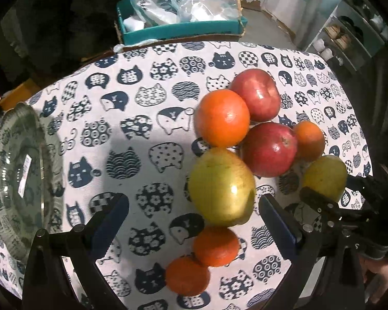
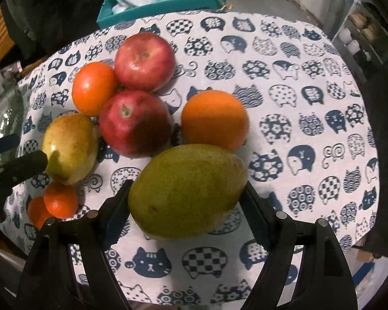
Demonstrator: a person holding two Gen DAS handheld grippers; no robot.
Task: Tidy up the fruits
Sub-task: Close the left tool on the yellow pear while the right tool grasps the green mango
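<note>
Two pads of the right gripper (image 2: 186, 201) clamp the near pear (image 2: 187, 191) midway: firm, smooth, bruisable; left gripper (image 1: 194, 222) spread.

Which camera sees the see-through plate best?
The left wrist view. The clear plate shows almost whole at the table's left edge, with its ribbed rim and a label. The right wrist view catches only a dim sliver at its left edge.
</note>
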